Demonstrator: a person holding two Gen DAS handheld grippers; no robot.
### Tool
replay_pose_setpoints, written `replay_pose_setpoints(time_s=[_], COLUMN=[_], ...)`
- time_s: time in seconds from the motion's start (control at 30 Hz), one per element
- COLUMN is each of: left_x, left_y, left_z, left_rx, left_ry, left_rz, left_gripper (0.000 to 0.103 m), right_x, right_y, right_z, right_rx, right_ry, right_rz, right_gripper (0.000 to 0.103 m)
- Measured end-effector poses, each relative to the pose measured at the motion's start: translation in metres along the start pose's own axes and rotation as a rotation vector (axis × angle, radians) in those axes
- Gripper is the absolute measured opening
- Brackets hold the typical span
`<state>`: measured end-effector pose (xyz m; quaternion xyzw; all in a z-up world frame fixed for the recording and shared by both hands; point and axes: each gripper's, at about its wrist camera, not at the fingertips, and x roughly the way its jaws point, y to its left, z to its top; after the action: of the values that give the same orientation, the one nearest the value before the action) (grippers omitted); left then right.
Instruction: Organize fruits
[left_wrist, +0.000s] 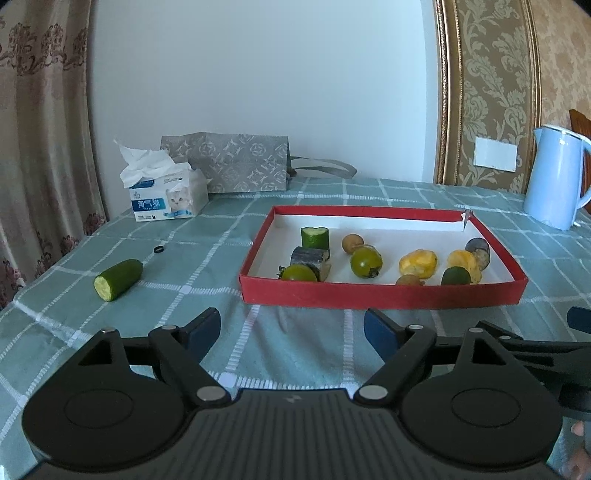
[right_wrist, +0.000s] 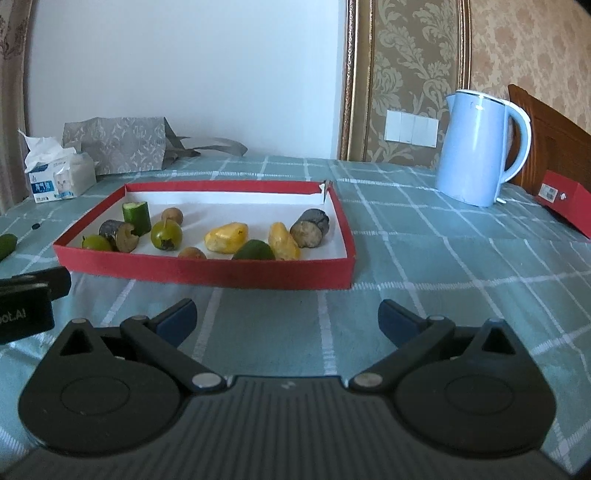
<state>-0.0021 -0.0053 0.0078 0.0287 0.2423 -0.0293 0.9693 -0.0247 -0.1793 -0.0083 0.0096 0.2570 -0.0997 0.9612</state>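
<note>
Nearest in each wrist view, the left gripper (left_wrist: 291, 328) and the right gripper (right_wrist: 287, 321) hang low over the tabletop (left_wrist: 184, 291), which wears a green cloth with a white grid; both sets of jaws stand wide with only cloth between their blue-padded tips. Just beyond them sits a shallow red box (right_wrist: 207, 272) with a white floor, its far right corner torn. Inside, on the left, a short green cucumber stub (right_wrist: 137, 217) stands upright behind a dark-skinned cut piece (right_wrist: 119, 235) lying on its side, with a small green tomato (right_wrist: 96, 243) touching that piece at the near wall. A rounder green tomato (right_wrist: 166, 235) with a dried calyx lies near the middle, a small brown round fruit (right_wrist: 173, 215) behind it and another brown one (right_wrist: 192, 253) at the near wall. Further right lie two yellow, lumpy peeled pieces (right_wrist: 226, 237), a dark green fruit (right_wrist: 254, 250) in front between them, and a second dark-skinned cut piece (right_wrist: 309, 228) showing its pale cut face. Outside the box, to its left, a half cucumber (left_wrist: 118, 279) lies alone on the cloth, cut end towards the camera, with a small black ring (left_wrist: 158, 249) beyond it. At the back stand a tissue box (left_wrist: 166, 197), a grey patterned bag (left_wrist: 236, 162) and, to the right, a pale blue kettle (right_wrist: 476, 147).
</note>
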Motion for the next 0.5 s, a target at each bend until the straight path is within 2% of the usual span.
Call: replay_pose_setpoints(time_s=[0.5], left_x=[-0.0037], left_y=[-0.0064], left_z=[-0.0015], left_rx=[0.033], left_ry=[-0.016], left_rz=[0.0], left_gripper=[0.085], right_x=[0.0014], right_y=[0.0061], right_z=[-0.0022], right_rx=[-0.014], right_ry=[0.014], right_rz=[0.009], right_gripper=[0.103])
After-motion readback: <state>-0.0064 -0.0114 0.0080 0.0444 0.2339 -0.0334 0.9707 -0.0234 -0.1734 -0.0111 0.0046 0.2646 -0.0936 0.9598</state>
